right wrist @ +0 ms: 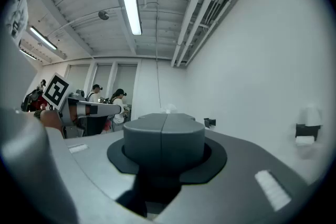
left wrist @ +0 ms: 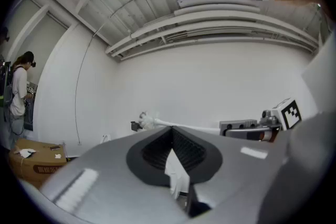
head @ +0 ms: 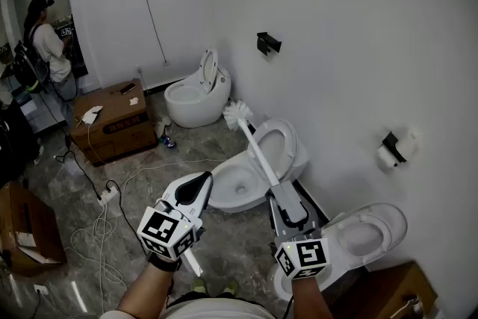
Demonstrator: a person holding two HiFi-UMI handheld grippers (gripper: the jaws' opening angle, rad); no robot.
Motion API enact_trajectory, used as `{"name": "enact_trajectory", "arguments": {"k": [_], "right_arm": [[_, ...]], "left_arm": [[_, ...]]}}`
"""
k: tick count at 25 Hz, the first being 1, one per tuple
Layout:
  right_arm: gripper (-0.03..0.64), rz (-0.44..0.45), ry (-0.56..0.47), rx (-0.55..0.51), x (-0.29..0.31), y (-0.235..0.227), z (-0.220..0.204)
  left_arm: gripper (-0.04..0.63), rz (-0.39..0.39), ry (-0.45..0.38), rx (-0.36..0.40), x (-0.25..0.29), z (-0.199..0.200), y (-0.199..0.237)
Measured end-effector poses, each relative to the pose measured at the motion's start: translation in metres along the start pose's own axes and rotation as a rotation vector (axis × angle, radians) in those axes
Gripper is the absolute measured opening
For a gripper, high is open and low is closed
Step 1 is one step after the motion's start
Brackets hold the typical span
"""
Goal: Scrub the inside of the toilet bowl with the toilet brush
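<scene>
Toilet brush [head: 252,142] held up, out of the toilet bowl [head: 237,184].
Right gripper [head: 288,207] clamps its handle, bristles far ahead; left gripper [head: 196,187] closed alongside.

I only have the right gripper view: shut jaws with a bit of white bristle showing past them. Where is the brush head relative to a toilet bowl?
Observer: The right gripper holds the toilet brush by its handle, with the head raised in the air and not inside any bowl.
Operator: Which toilet is closest to it, and is it open?
Observer: The middle toilet lies under the handle. Its lid is up, so the bowl is open.
Operator: What is the left gripper doing?
Observer: The left gripper hovers at that bowl's left, apart from the brush. Its jaws meet at the tips, with a white thing between them that I cannot identify.
</scene>
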State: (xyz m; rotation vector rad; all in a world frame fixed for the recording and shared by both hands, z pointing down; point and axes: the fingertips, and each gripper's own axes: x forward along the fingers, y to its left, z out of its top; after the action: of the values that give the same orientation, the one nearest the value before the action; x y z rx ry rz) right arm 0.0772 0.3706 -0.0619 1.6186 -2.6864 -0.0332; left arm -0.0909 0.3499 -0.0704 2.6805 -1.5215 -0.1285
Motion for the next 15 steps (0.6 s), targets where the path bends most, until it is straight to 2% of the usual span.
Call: {"name": "enact_trajectory", "arguments": {"k": [10, 15], "right_arm": [[0.161, 0.007, 0.011, -0.024, -0.0017, -0.0039, -0.0052], [0.161, -0.002, -0.007, 0.027, -0.0069, -0.0097, 0.0007]], "left_arm": [[0.006, 0.003, 0.006, -0.007, 0.0049, -0.0074, -0.0068], [0.006, 0.012, 0.0, -0.021, -0.002, -0.0069, -0.0009]]}}
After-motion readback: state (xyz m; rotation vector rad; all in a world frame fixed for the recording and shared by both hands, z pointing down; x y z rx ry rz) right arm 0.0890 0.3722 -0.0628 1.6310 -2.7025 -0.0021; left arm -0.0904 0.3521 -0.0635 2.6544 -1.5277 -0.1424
